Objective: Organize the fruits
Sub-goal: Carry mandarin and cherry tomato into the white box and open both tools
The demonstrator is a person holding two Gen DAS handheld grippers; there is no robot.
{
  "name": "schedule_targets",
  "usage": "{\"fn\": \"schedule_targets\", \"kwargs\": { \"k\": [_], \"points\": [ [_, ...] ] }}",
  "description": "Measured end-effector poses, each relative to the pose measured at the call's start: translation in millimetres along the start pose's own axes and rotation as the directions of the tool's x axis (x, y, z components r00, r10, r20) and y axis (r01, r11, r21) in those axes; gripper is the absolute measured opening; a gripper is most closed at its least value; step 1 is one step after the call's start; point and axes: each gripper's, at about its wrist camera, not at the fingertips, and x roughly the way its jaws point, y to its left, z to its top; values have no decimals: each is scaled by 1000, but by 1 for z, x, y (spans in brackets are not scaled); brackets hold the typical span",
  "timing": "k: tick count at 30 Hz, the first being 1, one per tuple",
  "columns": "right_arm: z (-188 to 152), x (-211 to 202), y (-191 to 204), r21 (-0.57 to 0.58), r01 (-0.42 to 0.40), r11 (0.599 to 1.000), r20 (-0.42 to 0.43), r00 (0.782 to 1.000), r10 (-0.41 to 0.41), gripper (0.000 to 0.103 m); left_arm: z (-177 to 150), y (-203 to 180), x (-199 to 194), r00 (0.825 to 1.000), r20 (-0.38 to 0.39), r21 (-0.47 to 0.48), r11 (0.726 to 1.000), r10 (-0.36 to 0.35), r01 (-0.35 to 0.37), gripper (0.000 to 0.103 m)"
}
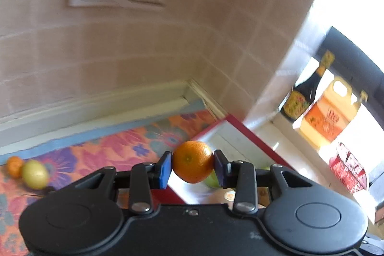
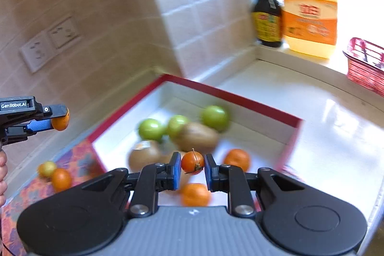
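Beyond the right claw (image 2: 192,168), a dark bottle (image 2: 267,13), yellow jug (image 2: 309,13) and red basket (image 2: 367,64) stand by the window. Below it the red-rimmed box (image 2: 240,97) holds blurred green, brown and orange fruit. It clamps a small stemmed orange fruit (image 2: 192,163), tilted downward. The left claw (image 1: 193,168) pinches an orange (image 1: 192,161) over the box's corner.

Both wrist views look down, sharing red-rimmed box (image 1: 252,133).
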Motion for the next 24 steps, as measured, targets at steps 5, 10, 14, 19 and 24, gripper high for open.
{"fn": "schedule_targets", "kwargs": {
  "k": [5, 10, 14, 19, 24],
  "points": [
    [2, 14, -26, 20, 48, 999, -53, 998, -47, 22, 0, -19, 42, 996, -77, 22, 998, 52, -51, 44],
    [4, 43, -26, -14, 49, 999, -156, 986, -50, 22, -2, -16, 77, 979, -175, 5, 995, 100, -101, 44],
    [4, 65, -21, -13, 38, 999, -194, 980, -40, 24, -5, -17, 95, 970, -214, 15, 993, 119, -119, 44],
    [7, 67, -20, -26, 60, 998, -189, 980, -64, 27, -10, -13, 108, 963, -242, 4, 993, 118, -121, 45],
    [11, 65, -28, 27, 45, 999, -175, 984, -40, 40, -10, -13, 112, 962, -255, 7, 995, 99, -101, 52]
  ]
}}
